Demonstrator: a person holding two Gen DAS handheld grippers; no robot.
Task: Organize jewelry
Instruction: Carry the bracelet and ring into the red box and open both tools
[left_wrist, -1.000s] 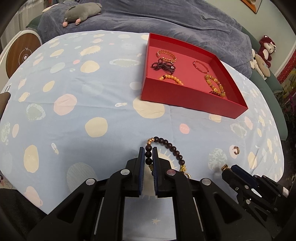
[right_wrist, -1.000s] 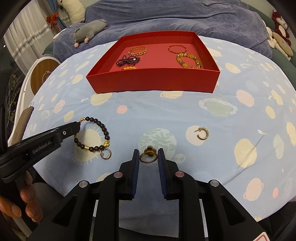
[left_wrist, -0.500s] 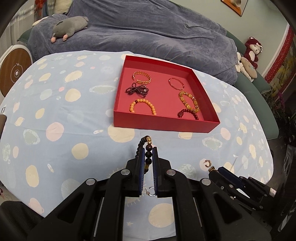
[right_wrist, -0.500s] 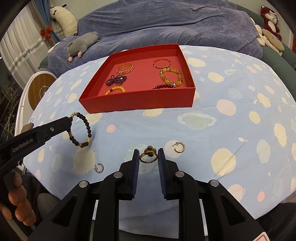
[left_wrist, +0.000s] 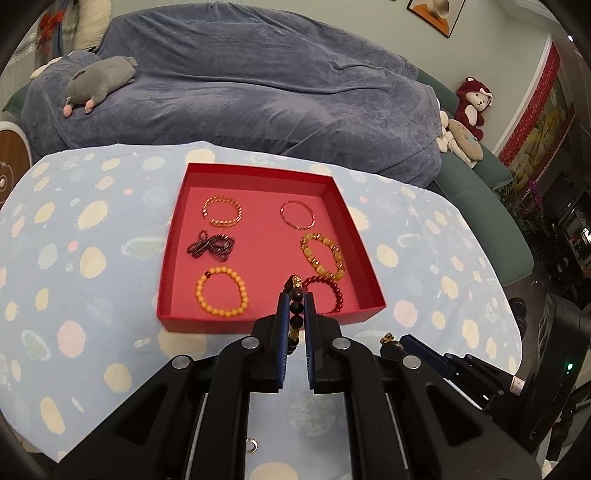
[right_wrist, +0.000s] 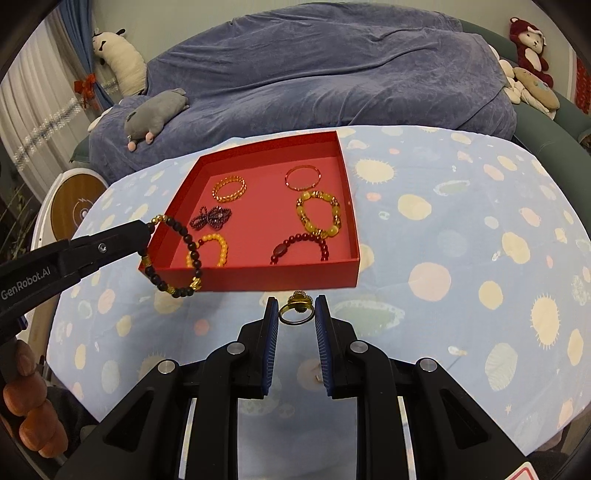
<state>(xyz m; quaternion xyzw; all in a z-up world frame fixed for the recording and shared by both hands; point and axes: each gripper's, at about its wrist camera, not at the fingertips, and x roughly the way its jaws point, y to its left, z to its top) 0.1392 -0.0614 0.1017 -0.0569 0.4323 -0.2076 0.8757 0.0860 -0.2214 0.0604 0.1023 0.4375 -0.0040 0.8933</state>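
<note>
Left gripper (left_wrist: 294, 310): clamped on dark beaded bracelet (right_wrist: 173, 254), hanging clear of the counter (right_wrist: 461, 258) at the red tray's (right_wrist: 258, 275) 7 o'clock corner. Right gripper (right_wrist: 295, 314): clamped on gold ring (right_wrist: 296, 309), at the tray's 6 o'clock edge.

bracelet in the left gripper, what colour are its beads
Dark brown-black with a few gold ones; the bracelet shows best in the right wrist view.

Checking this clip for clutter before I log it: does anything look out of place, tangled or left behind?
Two things. In the red tray, the dark purple beaded bracelet lies twisted into a bow shape, while the other five lie as open rings. Also, small earrings still lie loose on the tablecloth, partly hidden by the claws.
</note>
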